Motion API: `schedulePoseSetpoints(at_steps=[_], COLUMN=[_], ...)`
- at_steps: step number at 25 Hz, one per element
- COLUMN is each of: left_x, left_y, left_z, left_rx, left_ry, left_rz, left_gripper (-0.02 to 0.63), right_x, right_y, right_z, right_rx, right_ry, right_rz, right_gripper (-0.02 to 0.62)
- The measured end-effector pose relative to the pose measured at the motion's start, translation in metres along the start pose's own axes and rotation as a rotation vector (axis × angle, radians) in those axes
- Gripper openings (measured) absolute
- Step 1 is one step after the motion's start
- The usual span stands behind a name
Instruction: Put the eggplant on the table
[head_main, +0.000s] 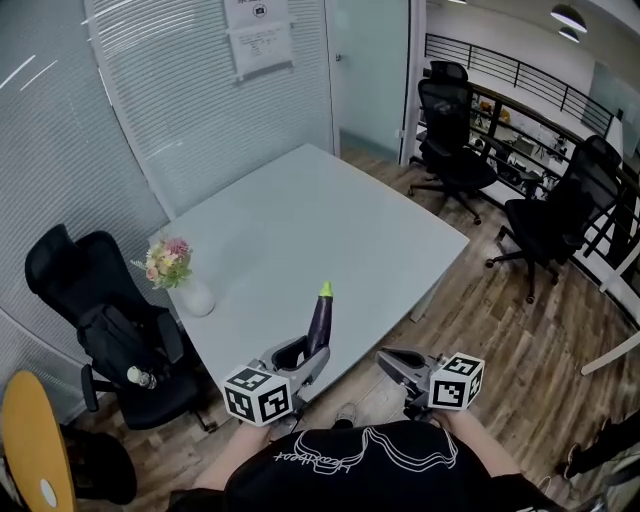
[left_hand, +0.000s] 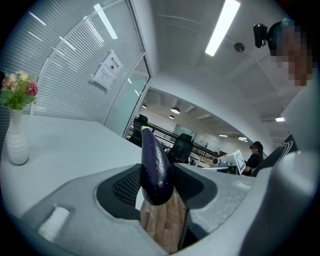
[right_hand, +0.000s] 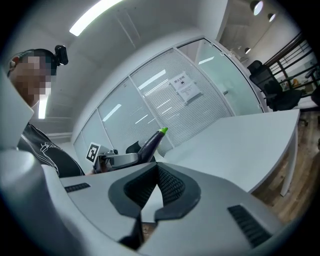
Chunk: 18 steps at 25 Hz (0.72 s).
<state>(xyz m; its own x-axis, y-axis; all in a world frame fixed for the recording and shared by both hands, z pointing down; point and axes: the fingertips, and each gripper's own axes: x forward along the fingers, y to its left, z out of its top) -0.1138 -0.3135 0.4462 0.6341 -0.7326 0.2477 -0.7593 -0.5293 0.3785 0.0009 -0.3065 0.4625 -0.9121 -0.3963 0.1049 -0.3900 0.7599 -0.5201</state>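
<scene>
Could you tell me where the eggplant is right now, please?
The eggplant stands upright in the head view's lower middle, clamped in the left gripper at the near edge of the table, right of the flower vase.

From the head, we look steeply down on the worktop (head_main: 320, 220). Our two jaw-mounted cameras skim that same worktop from close by.

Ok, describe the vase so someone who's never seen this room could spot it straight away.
Start at the big pale table in the middle of the room and go to its left edge, next to the black chair. The vase stands there: small, white and round-bellied, holding pink and yellow flowers, unlike the dark eggplant at the near edge.
</scene>
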Motion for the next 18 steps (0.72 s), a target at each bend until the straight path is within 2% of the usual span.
schedulePoseSetpoints(at_steps=[10,18], left_x=[0.05,0.082], left_y=[0.047,0.089], left_z=[-0.002,-0.03], left_rx=[0.049,0.044], left_ry=[0.078,0.165], left_rz=[0.039,0.094], left_gripper=[0.207,0.207], right_x=[0.022,0.017], right_y=[-0.048,-0.078], right_z=[0.007,-0.005], right_rx=[0.066,0.127], right_ry=[0.008,0.043], right_rz=[-0.044,-0.112], right_gripper=[0.009,0.009])
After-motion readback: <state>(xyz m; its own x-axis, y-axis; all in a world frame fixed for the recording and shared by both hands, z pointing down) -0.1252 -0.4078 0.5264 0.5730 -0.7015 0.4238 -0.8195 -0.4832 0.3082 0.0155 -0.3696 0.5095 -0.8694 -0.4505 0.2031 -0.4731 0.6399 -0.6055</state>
